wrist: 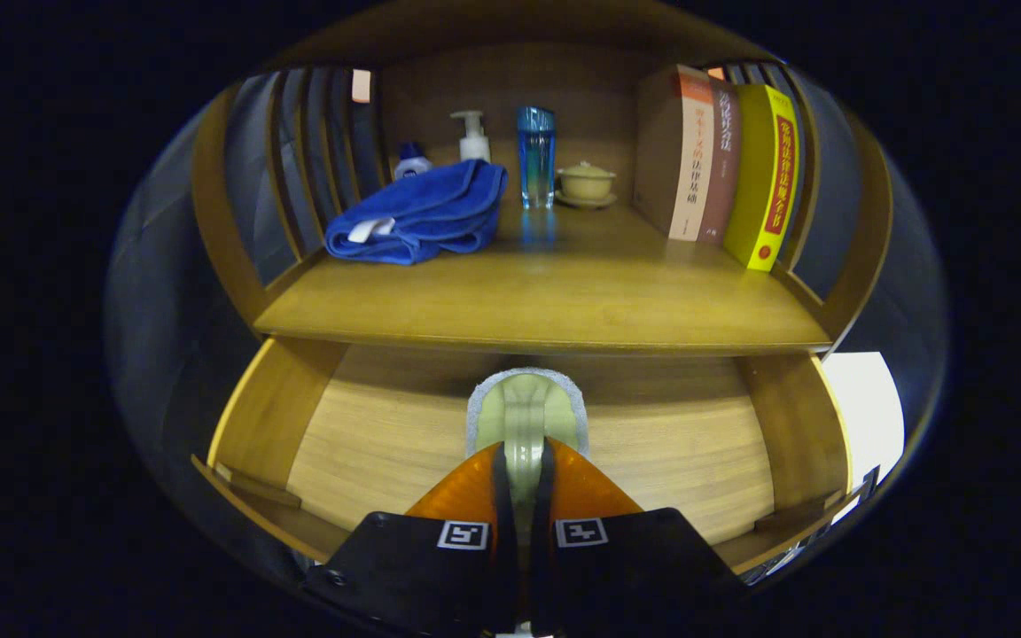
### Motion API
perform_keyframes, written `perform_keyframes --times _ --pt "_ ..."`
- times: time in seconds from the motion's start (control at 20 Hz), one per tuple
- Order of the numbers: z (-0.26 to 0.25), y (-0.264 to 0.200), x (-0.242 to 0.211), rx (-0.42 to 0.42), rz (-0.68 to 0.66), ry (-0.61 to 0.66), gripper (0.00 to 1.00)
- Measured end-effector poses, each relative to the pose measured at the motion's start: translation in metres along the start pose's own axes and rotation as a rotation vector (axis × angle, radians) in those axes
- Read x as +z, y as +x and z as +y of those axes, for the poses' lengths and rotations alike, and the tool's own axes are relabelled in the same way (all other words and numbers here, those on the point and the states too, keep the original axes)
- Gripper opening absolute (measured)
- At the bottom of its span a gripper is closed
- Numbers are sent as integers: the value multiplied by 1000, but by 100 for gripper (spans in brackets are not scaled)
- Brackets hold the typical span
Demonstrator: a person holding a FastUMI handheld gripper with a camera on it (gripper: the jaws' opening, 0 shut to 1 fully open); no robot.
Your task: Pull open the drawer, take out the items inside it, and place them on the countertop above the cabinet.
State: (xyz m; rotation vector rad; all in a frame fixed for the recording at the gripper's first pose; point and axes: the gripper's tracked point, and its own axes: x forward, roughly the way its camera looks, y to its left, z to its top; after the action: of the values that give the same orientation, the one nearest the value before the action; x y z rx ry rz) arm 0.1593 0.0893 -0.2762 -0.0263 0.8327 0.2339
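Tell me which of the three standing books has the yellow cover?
The yellow book, outermost in the row, farthest from the blue glass; the other two have brownish covers.

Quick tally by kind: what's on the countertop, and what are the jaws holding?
Books: 3
Bottles: 2
Blue towel: 1
Blue glass: 1
Lidded cup: 1
Pale green item with grey rim, clamped in gripper: 1
Total: 9
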Motion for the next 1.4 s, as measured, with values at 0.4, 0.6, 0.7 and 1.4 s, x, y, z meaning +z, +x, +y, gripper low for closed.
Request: perform_keyframes --times 0.4,0.6,0.7,1.4 --pt "-5 -21 118 -12 -235 11 14" --pt "-17 24 161 -71 -212 -28 14" --pt "-22 49 168 -87 -181 -28 14" --pt "-43 144 156 -124 25 48 25"
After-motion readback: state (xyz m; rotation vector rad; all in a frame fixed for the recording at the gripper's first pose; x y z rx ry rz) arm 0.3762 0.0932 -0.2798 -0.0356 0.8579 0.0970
